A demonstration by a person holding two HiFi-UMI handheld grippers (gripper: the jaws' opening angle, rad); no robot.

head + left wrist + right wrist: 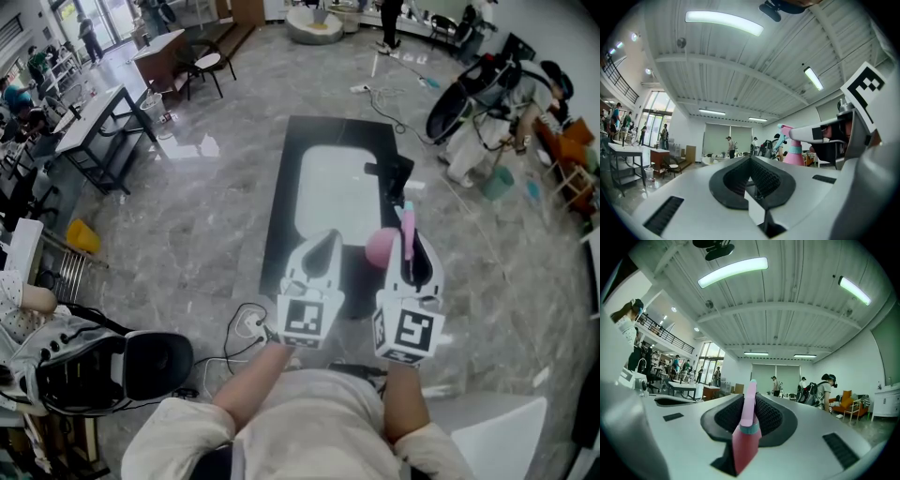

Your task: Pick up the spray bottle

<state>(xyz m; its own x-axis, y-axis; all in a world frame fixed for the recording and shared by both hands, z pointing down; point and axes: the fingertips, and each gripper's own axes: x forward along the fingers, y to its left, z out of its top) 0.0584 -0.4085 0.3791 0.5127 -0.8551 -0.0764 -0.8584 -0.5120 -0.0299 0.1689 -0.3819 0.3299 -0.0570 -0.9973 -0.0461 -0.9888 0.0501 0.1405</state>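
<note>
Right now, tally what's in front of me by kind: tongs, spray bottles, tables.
Tongs: 2, the left tongs empty, the right tongs gripping the bottle
Pink spray bottle: 1
Dark table: 1
Total: 4

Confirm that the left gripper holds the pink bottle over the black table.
Wrong gripper. The right gripper holds the pink bottle over the black table. The right gripper view shows its jaws closed on the bottle. The left gripper has nothing between its jaws.
</note>
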